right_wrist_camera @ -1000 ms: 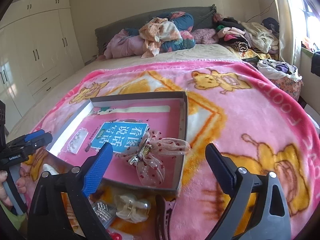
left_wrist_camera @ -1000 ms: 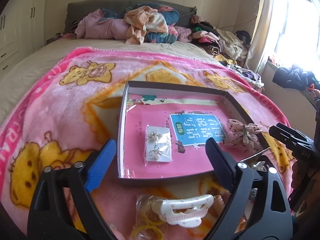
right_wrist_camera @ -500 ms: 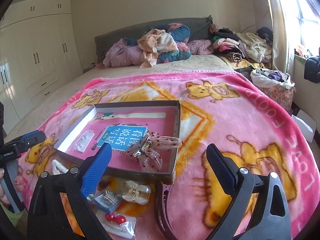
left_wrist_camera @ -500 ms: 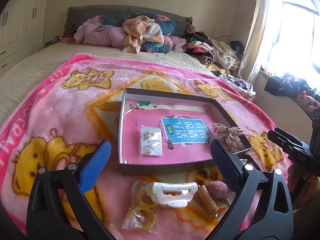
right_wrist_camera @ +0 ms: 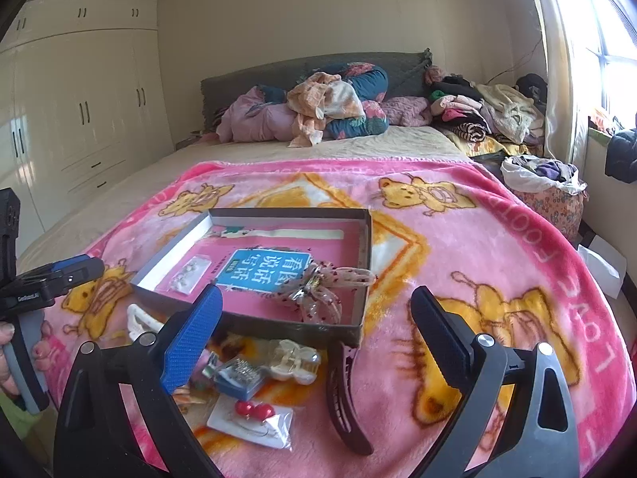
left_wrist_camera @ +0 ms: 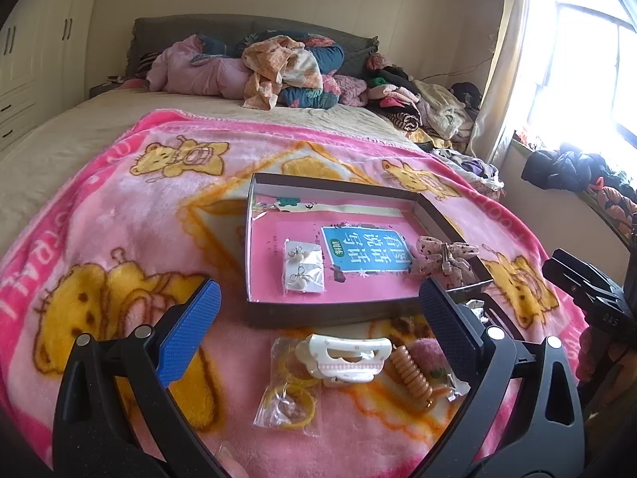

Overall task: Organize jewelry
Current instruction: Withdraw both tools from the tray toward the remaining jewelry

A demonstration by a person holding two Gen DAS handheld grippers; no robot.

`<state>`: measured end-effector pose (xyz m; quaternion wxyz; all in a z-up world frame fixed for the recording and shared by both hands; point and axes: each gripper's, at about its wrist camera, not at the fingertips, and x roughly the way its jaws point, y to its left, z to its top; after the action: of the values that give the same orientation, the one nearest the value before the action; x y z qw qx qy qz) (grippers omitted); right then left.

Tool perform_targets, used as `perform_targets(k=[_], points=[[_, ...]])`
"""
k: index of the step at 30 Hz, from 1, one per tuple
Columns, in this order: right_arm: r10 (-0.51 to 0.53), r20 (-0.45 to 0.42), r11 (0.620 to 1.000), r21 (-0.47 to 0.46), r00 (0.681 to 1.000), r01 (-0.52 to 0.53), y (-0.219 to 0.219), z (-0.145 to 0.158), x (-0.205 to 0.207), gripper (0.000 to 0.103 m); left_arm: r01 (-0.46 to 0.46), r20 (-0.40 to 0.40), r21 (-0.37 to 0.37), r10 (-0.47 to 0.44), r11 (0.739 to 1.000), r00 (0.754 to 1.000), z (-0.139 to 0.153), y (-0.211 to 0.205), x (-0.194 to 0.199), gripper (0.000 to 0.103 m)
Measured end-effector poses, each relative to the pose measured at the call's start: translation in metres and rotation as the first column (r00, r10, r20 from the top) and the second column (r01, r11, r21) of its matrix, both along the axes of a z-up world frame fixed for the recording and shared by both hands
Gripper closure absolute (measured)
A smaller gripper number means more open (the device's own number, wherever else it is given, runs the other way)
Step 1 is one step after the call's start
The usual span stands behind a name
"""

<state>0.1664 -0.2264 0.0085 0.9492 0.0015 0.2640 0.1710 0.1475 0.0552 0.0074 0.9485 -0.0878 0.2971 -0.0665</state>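
A shallow dark box (left_wrist_camera: 318, 312) (right_wrist_camera: 360, 239) with a pink floor lies on the pink bear blanket. Inside it rest a bagged pair of earrings (left_wrist_camera: 303, 265) (right_wrist_camera: 190, 273) and a dotted bow clip (left_wrist_camera: 446, 257) (right_wrist_camera: 318, 290). In front of the box lie a white claw clip (left_wrist_camera: 346, 358), a bag of yellow hair ties (left_wrist_camera: 290, 394), an orange spiral tie (left_wrist_camera: 412, 378), a clear claw clip (right_wrist_camera: 292, 360), red ball earrings on a card (right_wrist_camera: 253, 410) and a dark hair clip (right_wrist_camera: 344, 394). My left gripper (left_wrist_camera: 318, 314) and right gripper (right_wrist_camera: 316, 316) both stand open above these, holding nothing.
A heap of clothes and bedding (left_wrist_camera: 274, 67) lies at the head of the bed. White wardrobes (right_wrist_camera: 79, 111) line the left wall. A window (left_wrist_camera: 589, 59) and a cluttered sill are on the right. A floral bag of clothes (right_wrist_camera: 545, 187) stands beside the bed.
Both grippers have drawn back and risen from the box, so the loose pieces in front of it have come into view. The left jaws have spread slightly wider.
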Motion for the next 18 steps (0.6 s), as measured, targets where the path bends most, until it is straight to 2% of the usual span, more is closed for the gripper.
perform_targets(k=[18], points=[[0.055,-0.023,0.998,-0.038,0.998,-0.056,0.023,-0.012,-0.028,0.010,0.030,-0.012,0.043,-0.030,0.999,0.999,-0.017,-0.002,-0.021,0.012]])
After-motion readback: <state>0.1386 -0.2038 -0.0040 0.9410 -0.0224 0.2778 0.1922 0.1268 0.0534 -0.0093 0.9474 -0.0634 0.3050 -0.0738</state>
